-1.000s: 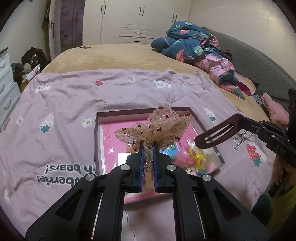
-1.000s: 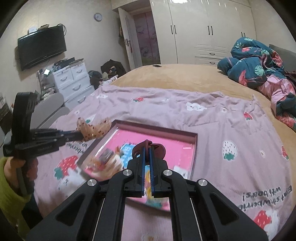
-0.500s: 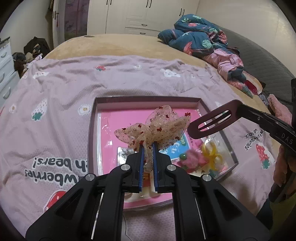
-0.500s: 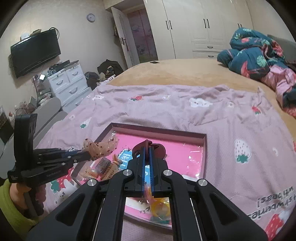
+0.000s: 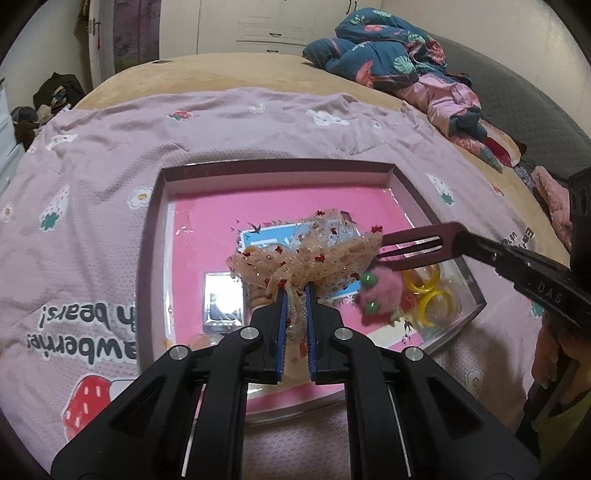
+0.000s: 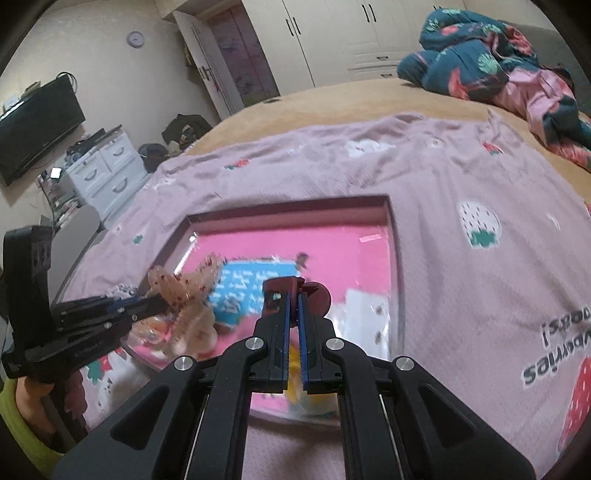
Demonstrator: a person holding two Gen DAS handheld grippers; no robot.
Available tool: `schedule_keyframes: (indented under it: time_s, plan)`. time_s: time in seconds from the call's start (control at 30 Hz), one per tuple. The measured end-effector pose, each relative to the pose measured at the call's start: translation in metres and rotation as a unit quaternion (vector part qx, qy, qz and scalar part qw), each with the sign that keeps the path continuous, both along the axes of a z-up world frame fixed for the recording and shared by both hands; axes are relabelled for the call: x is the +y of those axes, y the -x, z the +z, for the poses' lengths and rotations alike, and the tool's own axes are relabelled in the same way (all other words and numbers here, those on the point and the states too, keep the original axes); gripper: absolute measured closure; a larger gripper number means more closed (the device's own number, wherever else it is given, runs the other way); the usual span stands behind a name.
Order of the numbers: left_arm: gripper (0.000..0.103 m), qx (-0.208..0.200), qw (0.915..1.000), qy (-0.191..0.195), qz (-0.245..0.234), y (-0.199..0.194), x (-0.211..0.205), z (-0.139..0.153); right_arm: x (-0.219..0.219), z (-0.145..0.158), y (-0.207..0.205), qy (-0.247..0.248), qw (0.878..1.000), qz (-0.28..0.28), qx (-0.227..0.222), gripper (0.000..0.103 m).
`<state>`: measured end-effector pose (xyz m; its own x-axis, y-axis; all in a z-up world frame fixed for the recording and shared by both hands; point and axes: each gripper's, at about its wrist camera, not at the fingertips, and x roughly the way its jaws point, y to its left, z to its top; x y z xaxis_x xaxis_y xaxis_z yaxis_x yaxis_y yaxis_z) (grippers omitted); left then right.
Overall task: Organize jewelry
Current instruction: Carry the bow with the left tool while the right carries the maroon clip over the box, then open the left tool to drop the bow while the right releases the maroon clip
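A lilac strawberry blanket (image 5: 221, 147) covers the bed. Crumpled clothes (image 5: 399, 70) lie at two o'clock, white wardrobes (image 6: 332, 37) at twelve, a television (image 6: 37, 129) at nine.

A home bedroom.
A wide bed under a lilac strawberry-print blanket (image 5: 110, 177), cream built-in wardrobes (image 6: 332, 33), a white drawer chest (image 6: 107, 166), a wall-mounted black television (image 6: 33, 125).

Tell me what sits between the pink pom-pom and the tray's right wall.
Two yellow rings lie there in the left wrist view, between the pom-pom and the wall of the tray.
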<state>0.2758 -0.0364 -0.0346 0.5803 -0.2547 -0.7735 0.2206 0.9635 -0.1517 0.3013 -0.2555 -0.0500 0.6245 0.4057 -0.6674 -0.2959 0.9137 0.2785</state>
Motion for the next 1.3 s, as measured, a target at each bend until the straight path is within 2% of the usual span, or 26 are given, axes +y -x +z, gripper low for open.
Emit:
schedule_keyframes:
  time_s: [0.13,0.33,0.63,0.93,1.13,1.23,1.3]
  plan:
    - [0.098,0.006,1.0,-0.002,-0.002,-0.001,-0.003,-0.007,-0.005,-0.011,0.008,0.004,1.0,-0.004,0.024,0.099]
    - [0.096,0.014,0.9999,-0.005,-0.007,0.001,-0.008,-0.013,-0.003,-0.015,0.021,0.032,0.999,0.004,0.029,0.098]
    - [0.087,0.024,0.9997,0.002,-0.007,0.001,-0.013,-0.011,-0.003,-0.014,0.036,0.066,0.997,0.013,0.023,0.085]
    - [0.074,0.018,0.9997,0.015,-0.003,0.011,-0.01,0.005,-0.005,0.001,0.055,0.098,0.995,0.016,-0.004,0.065]
    - [0.065,-0.001,0.9998,0.02,0.0,0.025,-0.007,0.026,-0.006,0.013,0.072,0.112,0.993,0.013,-0.026,0.048]
    - [0.052,-0.007,0.9997,0.021,0.004,0.033,-0.004,0.034,-0.007,0.019,0.08,0.115,0.993,0.009,-0.035,0.04]
    - [0.049,-0.012,0.9997,0.023,0.005,0.039,-0.001,0.039,-0.007,0.022,0.085,0.114,0.993,0.008,-0.04,0.034]
